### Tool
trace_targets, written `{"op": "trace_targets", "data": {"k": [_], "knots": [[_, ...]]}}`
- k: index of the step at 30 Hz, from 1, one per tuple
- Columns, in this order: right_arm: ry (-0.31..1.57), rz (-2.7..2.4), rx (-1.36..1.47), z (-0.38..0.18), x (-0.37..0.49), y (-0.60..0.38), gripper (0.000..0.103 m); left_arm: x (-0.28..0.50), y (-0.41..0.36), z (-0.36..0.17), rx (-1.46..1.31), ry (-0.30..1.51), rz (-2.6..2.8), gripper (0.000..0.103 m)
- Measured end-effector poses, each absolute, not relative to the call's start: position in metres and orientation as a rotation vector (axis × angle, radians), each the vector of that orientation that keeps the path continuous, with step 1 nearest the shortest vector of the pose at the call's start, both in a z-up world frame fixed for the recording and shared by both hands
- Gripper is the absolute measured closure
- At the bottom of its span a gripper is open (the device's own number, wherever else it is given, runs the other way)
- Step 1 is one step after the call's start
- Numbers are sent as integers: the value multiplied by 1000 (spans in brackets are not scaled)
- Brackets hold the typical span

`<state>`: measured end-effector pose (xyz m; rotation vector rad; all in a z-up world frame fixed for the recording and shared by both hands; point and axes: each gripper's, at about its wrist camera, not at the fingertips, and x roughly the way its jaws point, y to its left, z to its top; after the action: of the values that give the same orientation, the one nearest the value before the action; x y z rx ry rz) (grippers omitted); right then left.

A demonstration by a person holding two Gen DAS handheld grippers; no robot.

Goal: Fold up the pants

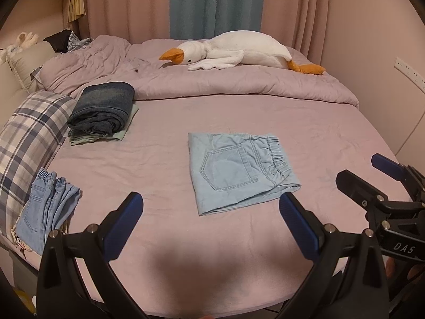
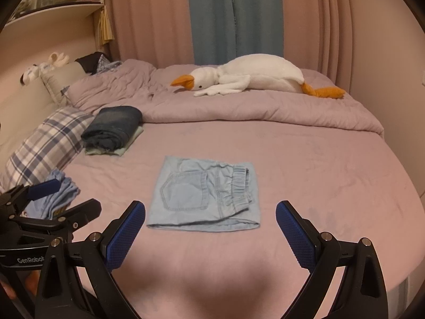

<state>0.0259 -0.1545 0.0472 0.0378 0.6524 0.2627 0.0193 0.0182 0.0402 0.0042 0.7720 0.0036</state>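
A pair of light blue denim pants [image 1: 239, 170] [image 2: 204, 196] lies folded into a compact rectangle in the middle of the pink bed sheet, back pocket up, elastic waistband toward the right. My left gripper [image 1: 211, 207] hovers open over the sheet just in front of the pants, nothing between its blue pads. My right gripper [image 2: 211, 212] is also open and empty, a little nearer than the pants' front fold. In the left wrist view the right gripper [image 1: 372, 175] shows at the right edge; in the right wrist view the left gripper [image 2: 61, 194] shows at the left edge.
A folded stack of dark jeans [image 1: 103, 109] over pale green cloth sits at the back left. Another light blue pair [image 1: 45, 218] lies bunched by the plaid pillow [image 1: 29, 133]. A plush goose [image 1: 239, 50] rests on the rumpled duvet [image 1: 212, 82] at the back. Curtains hang behind.
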Motion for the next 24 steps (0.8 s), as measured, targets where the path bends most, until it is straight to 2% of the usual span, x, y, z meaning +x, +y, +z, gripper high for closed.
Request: {"op": "trace_targets", "data": {"k": [24], "knots": [[661,264,35,45,25,-152,5,21,22,37,-3,791,10,0]]}}
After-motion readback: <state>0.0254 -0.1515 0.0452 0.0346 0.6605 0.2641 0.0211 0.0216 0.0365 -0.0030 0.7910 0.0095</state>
